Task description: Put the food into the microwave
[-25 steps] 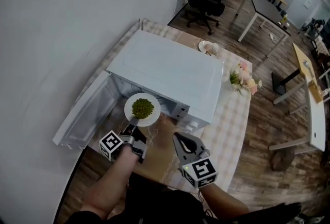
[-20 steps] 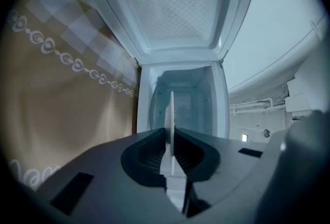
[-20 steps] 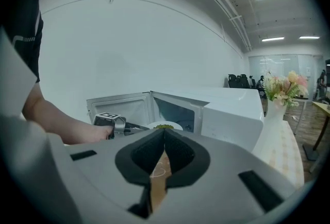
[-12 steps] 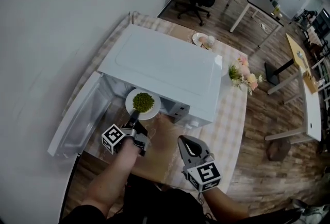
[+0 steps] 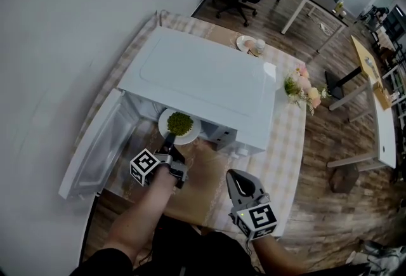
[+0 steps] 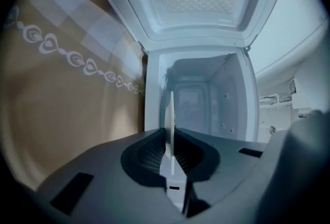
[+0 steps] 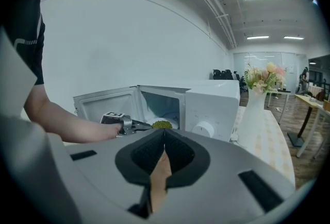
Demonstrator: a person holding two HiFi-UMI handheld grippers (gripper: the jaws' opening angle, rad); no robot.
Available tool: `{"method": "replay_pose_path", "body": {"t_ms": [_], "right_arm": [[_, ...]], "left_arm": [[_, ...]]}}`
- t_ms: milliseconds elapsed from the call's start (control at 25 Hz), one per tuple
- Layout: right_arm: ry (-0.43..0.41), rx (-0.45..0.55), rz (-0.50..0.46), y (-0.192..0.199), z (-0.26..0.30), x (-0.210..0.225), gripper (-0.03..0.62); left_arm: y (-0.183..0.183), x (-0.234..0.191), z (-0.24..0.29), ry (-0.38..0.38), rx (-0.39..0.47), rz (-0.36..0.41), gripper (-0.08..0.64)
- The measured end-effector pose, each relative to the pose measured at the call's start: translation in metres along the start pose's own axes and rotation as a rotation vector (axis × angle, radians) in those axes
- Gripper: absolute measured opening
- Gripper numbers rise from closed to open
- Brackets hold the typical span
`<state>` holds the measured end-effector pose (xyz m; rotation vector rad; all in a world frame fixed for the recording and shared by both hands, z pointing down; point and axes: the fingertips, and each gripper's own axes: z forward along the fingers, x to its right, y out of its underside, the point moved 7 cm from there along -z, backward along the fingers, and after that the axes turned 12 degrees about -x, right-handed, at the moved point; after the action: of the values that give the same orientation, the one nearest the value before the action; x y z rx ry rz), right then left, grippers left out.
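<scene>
- Head view: a white plate (image 5: 180, 127) with a mound of green food (image 5: 179, 122) is held at the mouth of the open microwave (image 5: 203, 81), partly under its top edge and not yet set down. The near rim of the plate is clamped in the left tongs (image 5: 169, 140). The right tongs (image 5: 236, 179) are closed on nothing and hang above the tabletop (image 5: 287, 141), apart from the plate. The microwave door (image 5: 95, 144) is swung wide to the left.
- Left gripper view: the plate is seen edge-on as a thin white line (image 6: 170, 120) pinched between the two pads, with the empty cavity (image 6: 198, 104) straight ahead. The plate is judged to be stiff, smooth ceramic or similar: breakable, and apt to slip or tip, since it is held by one rim only. The food is loose and could roll off if the plate is tilted, so it is best kept level.
- Right gripper view: the jaws are seen pressed together with nothing between them. The food (image 7: 162, 125) is seen just inside the opening, beside the control panel (image 7: 209, 112). A second hold on the opposite rim would steady the plate.
</scene>
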<state>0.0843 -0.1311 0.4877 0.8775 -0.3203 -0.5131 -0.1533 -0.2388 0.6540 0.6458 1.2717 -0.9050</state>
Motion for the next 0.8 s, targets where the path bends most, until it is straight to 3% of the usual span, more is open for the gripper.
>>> {"method": "replay_pose_path", "body": {"t_ms": [800], "right_arm": [[0.057,0.003,0.052,0.004,-0.004,-0.001,0.009]], "left_arm": [[-0.025,-0.001,0.023,0.01,-0.003,0.042,0.041]]}}
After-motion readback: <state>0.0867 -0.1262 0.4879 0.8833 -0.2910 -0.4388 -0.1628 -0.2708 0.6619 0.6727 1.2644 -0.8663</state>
